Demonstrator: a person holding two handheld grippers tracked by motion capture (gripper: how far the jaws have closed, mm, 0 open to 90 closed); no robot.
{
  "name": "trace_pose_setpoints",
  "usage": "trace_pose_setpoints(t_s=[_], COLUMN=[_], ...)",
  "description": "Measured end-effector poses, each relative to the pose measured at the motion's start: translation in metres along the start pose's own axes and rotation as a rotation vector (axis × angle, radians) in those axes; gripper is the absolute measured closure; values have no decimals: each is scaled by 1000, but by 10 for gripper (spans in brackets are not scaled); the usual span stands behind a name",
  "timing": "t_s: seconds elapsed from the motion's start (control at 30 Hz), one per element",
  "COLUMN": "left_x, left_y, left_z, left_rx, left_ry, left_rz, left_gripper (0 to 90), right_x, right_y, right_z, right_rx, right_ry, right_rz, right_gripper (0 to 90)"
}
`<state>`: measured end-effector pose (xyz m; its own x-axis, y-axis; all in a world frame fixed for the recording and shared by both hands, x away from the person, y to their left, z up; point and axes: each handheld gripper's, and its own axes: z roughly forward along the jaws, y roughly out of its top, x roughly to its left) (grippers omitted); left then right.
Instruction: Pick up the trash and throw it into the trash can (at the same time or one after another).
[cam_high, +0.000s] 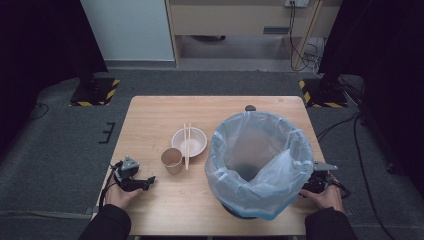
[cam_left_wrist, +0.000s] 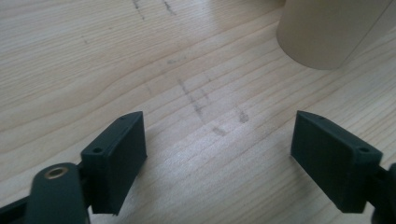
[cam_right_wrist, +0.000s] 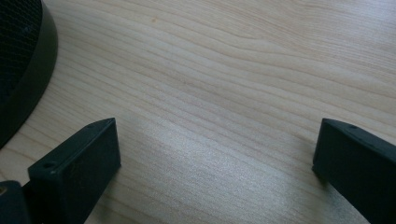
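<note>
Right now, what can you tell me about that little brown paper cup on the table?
The small brown paper cup stands upright and open-topped on the light wooden table, and it looks empty, though its bottom is in shadow. Its plain, smooth wall tapers toward the base. It sits close in front of the round white bowl, which carries a pair of wooden chopsticks across its rim. Whether cup and bowl touch is unclear. The left tool lies nearby with jaws open, apart from the cup and pointed its way.
</note>
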<state>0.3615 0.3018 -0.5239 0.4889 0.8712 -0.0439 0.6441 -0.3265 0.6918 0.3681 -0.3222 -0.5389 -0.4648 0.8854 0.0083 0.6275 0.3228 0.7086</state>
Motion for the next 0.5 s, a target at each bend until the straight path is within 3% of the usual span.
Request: trace_pose_setpoints(t_s=[0.07, 0.1, 0.17, 0.5], left_x=[2, 2, 5, 13], left_y=[4, 4, 8, 17], left_z=[-7, -7, -19, -43], left_rx=[-49, -49, -128, -266], left_ry=[7, 7, 15, 53], left_rz=[-17, -17, -60, -129], left_gripper=[195, 198, 207, 204], right_x=[0, 0, 0, 0], right_y=[0, 0, 0, 0], right_z=[0, 0, 0, 0], right_rx=[0, 0, 0, 0], right_ry=[0, 0, 0, -3], right_rz=[-1, 0, 0, 2], right_gripper=[9, 9, 9, 8])
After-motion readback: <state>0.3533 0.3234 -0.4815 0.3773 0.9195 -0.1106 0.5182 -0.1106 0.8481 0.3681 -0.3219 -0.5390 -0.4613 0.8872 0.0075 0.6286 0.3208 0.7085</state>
